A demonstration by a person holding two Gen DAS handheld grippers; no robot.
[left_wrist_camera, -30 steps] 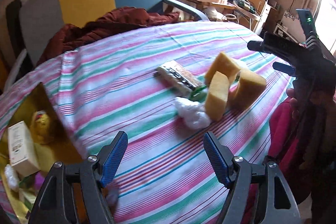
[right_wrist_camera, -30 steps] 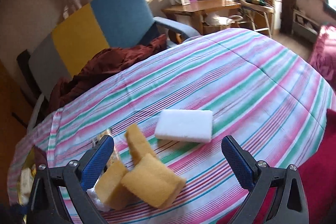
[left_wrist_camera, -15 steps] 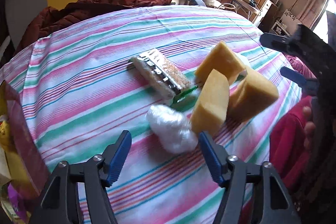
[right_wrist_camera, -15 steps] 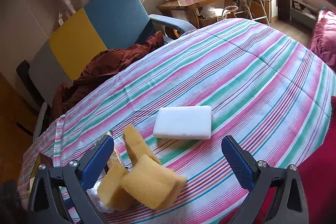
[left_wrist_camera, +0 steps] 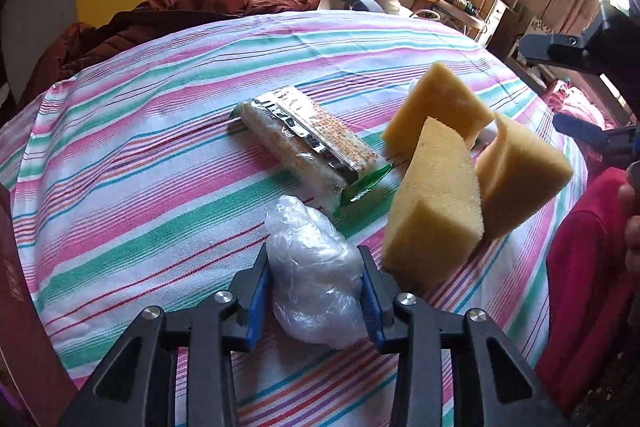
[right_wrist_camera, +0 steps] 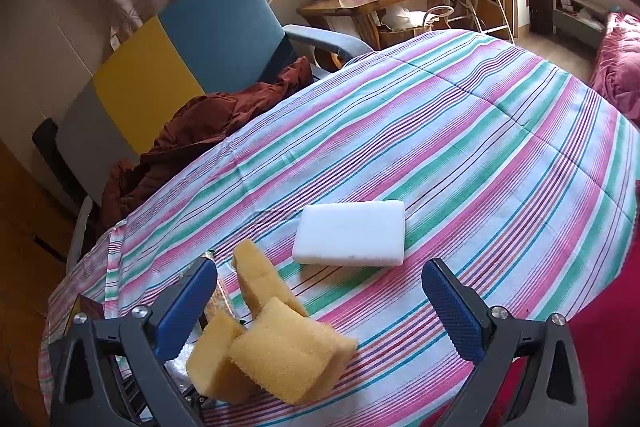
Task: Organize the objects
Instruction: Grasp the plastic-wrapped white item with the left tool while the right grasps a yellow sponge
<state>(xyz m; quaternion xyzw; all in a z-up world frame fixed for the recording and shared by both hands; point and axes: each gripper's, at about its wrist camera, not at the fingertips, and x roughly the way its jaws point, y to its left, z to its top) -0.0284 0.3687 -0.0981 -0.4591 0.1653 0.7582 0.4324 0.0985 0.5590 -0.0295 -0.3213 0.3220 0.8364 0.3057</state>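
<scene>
Clear plastic bundle (left_wrist_camera: 316, 279) sits clamped in the left claw (left_wrist_camera: 314, 285), whose jaws have just been closing, near the bed's (left_wrist_camera: 160, 155) front edge; snack wrapper (left_wrist_camera: 308, 143) text unreadable. Right claw (right_wrist_camera: 320, 301): released.

Both hand-held tools share one build. The left gripper (left_wrist_camera: 314, 285) has black plastic arms with triangular cut-outs, and a round silver screw head sits at each pivot behind the fingers. Its fingers (left_wrist_camera: 254, 301) are lined with blue pads. The right gripper (right_wrist_camera: 320, 301) has the same black frame and silver screws, and its blue pads (right_wrist_camera: 454, 311) carry a fine ribbed texture. Beside it, a red sleeve (left_wrist_camera: 588, 267) covers the person's arm.
</scene>
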